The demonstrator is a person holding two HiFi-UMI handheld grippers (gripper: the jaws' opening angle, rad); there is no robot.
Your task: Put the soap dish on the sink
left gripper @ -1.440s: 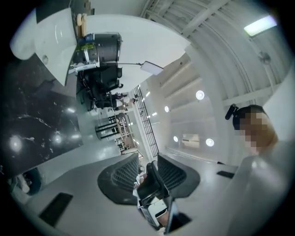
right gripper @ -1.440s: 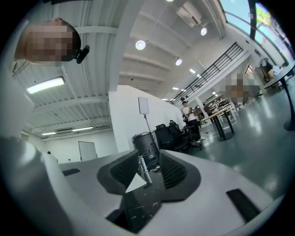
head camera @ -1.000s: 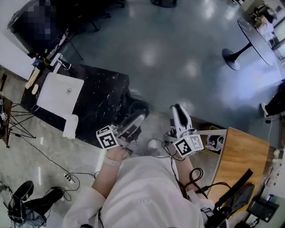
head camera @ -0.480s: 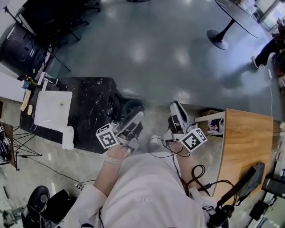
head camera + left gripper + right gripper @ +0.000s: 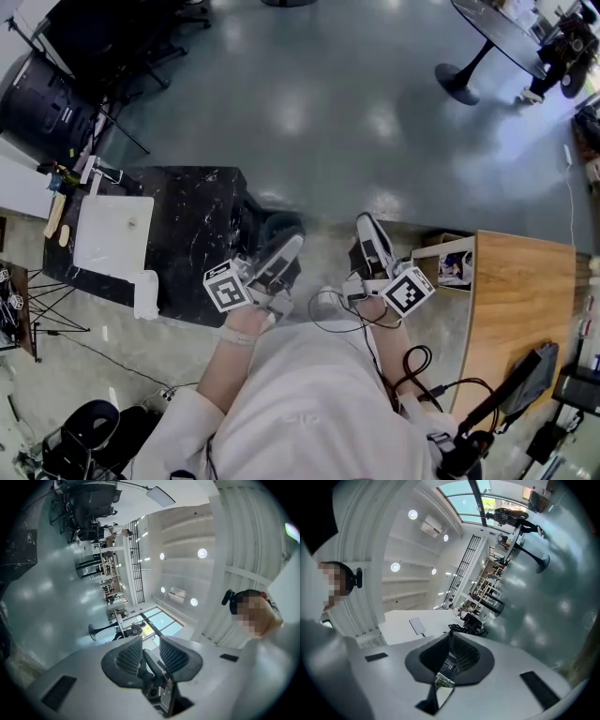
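Right claw [image 5: 450, 644]: closed, its two pads meeting with nothing caught between them (only the far hall and its ceiling lights lie beyond).

Left claw [image 5: 151, 648]: pads apart and empty, but closing at this moment.

What has changed: a second ago the right claw's pads stood partly apart, and they have since come together. Its marker cube has also tilted round in the head view. The left claw has only now begun to narrow. The head has turned a little, yet both claws keep much the same place in front of the body.

Bench [image 5: 202, 234]: a black marbled top at the left of the head view. It is well apart from both claws, which are held close to the person over the floor.

Sink [image 5: 92, 251]: a white square basin let into the bench, bare inside.

Soap dish [image 5: 145, 292]: a small white oblong at the bench's near edge, just beside the sink's near corner, is most likely it (too small to be sure). Neither claw is near it.

Meaning for the task: claws closing on nothing, away from the bench, read as a rest or a reset, not a grasp. Whether the dish waits to be picked up or already sits in its place, I cannot tell.

Next move, if the dish is yet to be shifted: step to the bench, spread one claw again, and take the oblong by its long sides.
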